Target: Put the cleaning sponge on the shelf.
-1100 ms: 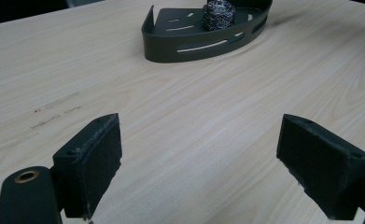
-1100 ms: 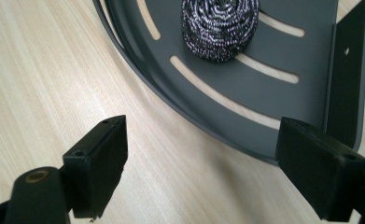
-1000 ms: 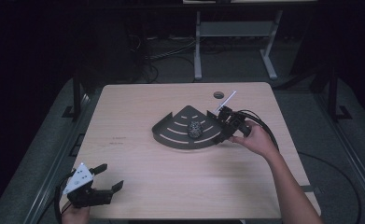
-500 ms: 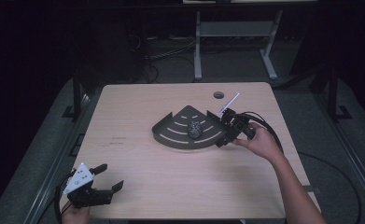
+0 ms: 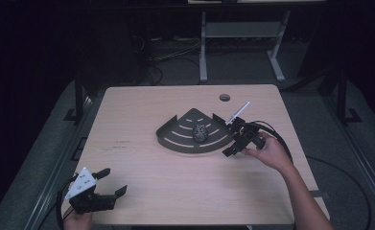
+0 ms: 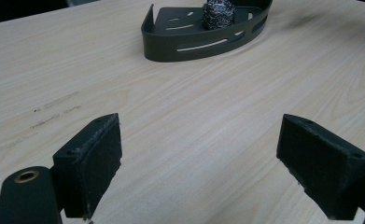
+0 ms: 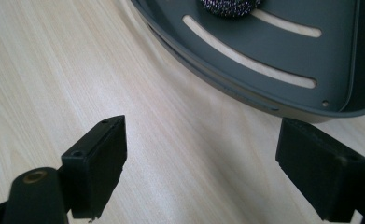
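Nearest, the left gripper point(image 5: 109, 184) rests with jaws spread at the wooden table's point(image 5: 142, 120) front corner. Farther off, the right gripper point(image 5: 230, 145), jaws spread and empty, sits beside the dark fan-shaped metal tray point(image 5: 175, 136), which already holds the steel-wool scouring ball point(image 5: 200, 132); placement looks done.

We seem to be in a lab or test room: a bare wooden table point(image 5: 175, 191) with a cable hole point(image 5: 224, 97), dark carpet, loose cables point(image 5: 170, 64) on the far floor, and a metal stand point(image 5: 242, 33) behind.
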The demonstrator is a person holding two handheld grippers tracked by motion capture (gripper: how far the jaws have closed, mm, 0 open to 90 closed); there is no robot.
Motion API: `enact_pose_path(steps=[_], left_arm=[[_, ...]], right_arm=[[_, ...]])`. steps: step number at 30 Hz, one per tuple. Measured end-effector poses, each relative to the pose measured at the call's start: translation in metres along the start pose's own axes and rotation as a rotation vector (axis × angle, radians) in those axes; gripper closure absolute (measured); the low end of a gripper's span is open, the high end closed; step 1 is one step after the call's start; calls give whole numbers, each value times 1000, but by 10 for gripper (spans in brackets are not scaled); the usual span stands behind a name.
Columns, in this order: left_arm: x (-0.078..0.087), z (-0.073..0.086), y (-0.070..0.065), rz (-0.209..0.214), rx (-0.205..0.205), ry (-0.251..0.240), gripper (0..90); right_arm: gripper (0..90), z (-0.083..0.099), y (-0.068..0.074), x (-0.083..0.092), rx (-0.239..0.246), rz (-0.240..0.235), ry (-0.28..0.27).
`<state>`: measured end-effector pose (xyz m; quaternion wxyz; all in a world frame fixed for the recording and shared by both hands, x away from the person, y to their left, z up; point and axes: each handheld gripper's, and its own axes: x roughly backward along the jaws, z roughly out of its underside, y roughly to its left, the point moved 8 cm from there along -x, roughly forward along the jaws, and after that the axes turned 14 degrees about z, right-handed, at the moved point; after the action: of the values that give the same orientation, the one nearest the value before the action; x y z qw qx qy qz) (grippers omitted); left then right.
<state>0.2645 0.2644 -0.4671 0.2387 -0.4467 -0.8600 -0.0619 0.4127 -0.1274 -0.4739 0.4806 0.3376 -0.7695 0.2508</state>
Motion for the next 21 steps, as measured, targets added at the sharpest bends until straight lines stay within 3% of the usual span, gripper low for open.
enact_pose_path(steps=[21], left_arm=[[0, 0, 0, -1, 1, 0, 133]], right_arm=[[161, 25, 9, -1, -11, -7, -6]])
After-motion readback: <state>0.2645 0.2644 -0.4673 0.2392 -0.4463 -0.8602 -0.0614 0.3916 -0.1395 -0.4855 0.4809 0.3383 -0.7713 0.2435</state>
